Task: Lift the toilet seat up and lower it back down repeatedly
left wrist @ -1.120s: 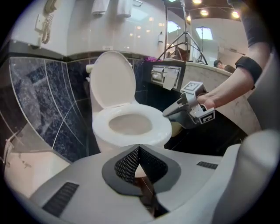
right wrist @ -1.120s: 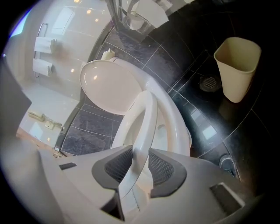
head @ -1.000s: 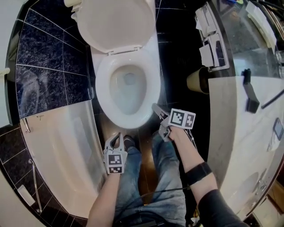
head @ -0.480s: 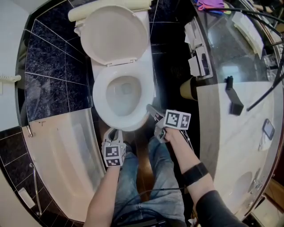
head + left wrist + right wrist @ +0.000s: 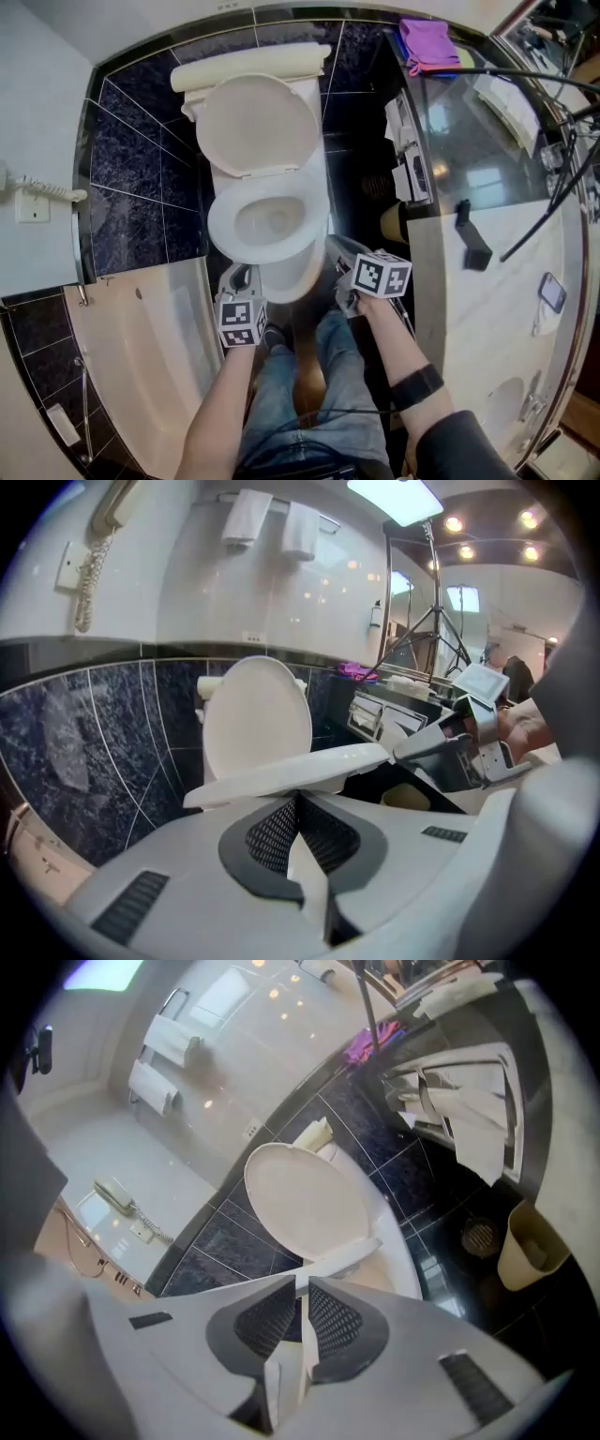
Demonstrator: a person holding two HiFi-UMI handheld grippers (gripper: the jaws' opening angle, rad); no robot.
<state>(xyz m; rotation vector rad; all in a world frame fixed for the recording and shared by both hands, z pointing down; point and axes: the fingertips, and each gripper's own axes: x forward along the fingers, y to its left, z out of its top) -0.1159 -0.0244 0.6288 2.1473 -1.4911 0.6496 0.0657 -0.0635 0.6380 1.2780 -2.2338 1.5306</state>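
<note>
Right gripper (image 5: pixel 302 1285), jaws just closing, pinches part-raised toilet seat (image 5: pixel 300 771); bowl (image 5: pixel 405 1255) holds water (image 5: pixel 273 221).

A purple cloth (image 5: pixel 429 45) lies at the counter's (image 5: pixel 487 328) far end; nearer, perhaps a phone (image 5: pixel 552 292); bathtub (image 5: pixel 141 366) at left.

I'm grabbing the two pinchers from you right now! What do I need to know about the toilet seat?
Left gripper: shut on the front edge of the toilet seat.
Right gripper: its jaws have just been closing and now pinch the seat's edge between them.
Seat: tilted, partway up off the bowl. Lid stands upright behind it.
Done: a lift is started.
Left: probably raise the seat toward the lid, lower it onto the bowl, then repeat.
</note>
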